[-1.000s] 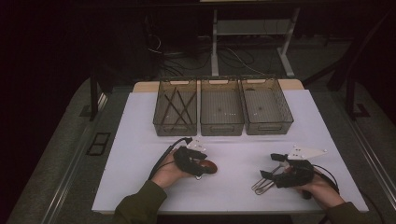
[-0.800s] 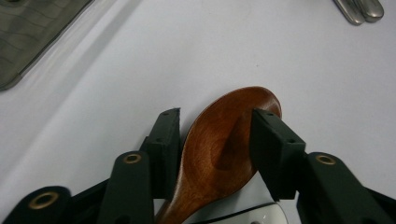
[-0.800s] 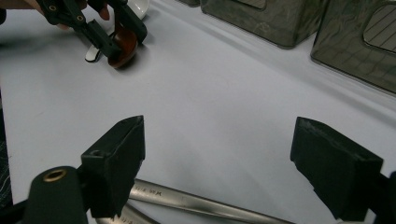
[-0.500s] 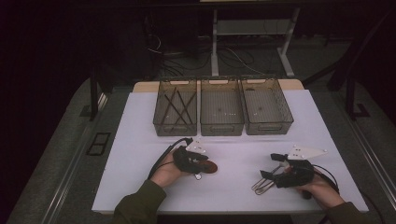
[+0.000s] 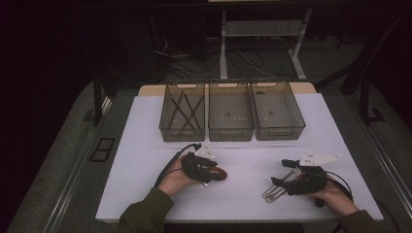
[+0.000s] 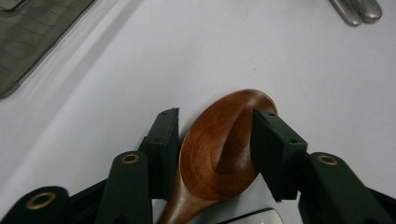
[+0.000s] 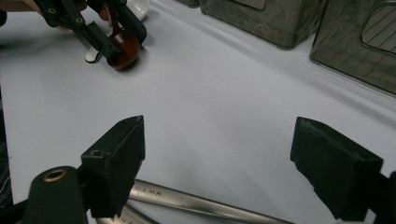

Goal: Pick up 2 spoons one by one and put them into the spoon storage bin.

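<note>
We judge that the sorting of cutlery into the three baskets is at an early stage. The left basket (image 5: pixel 183 112) already holds several dark thin sticks, probably chopsticks, while the middle basket (image 5: pixel 230 112) and the right basket (image 5: pixel 276 110) look empty, as far as we can see. The left gripper (image 6: pixel 215 140) is down on the white table (image 5: pixel 145 145) with its jaws set around the bowl of the wooden spoon (image 6: pixel 219 151); both pads are at the bowl's sides, but we cannot tell whether they really press on it. The spoon lies flat on the table, in front of the left and middle baskets, and it is not lifted. Just beside it we see part of a white spoon (image 7: pixel 135 7). The right gripper (image 7: pixel 217 165) is spread wide and holds nothing; it hovers low above the metal utensils (image 5: pixel 276 190) that lie at the front right of the table. What is left, in our opinion, is almost all: to lift the wooden spoon, to bring it to its basket, and then to do the same for the metal pieces and the white spoon. Nothing stands between the spoon and the baskets, only their high walls must be passed from above.
</note>
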Tool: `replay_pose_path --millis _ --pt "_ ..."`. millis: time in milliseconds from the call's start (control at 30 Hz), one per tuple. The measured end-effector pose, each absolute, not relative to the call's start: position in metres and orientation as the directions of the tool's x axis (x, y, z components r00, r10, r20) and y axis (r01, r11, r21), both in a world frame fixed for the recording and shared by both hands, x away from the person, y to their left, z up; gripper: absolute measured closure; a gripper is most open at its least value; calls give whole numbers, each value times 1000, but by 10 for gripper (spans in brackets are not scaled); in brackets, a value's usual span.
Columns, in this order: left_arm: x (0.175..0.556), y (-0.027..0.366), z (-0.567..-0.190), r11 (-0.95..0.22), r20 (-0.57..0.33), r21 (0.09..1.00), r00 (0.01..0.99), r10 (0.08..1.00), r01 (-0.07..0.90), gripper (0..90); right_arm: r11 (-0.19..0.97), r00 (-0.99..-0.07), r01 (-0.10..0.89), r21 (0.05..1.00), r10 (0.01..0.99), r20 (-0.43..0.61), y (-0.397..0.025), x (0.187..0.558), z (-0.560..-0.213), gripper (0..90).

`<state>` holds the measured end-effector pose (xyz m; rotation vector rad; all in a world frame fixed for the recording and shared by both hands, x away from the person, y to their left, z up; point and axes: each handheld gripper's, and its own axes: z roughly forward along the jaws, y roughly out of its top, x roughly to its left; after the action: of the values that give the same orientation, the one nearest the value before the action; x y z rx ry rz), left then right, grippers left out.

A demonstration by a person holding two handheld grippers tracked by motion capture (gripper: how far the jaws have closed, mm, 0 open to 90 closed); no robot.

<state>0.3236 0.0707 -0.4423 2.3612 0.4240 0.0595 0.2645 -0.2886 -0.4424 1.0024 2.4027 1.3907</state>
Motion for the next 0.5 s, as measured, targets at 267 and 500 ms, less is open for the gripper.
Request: replay_pose_path --millis 267,500 --pt "323 69 -443 -672 -98 679 944 314 295 447 331 -753 459 825 637 163 -289 264 -442 174" --pt "324 69 -443 -669 -106 682 945 309 295 430 331 -753 458 825 637 163 -289 264 -442 174"
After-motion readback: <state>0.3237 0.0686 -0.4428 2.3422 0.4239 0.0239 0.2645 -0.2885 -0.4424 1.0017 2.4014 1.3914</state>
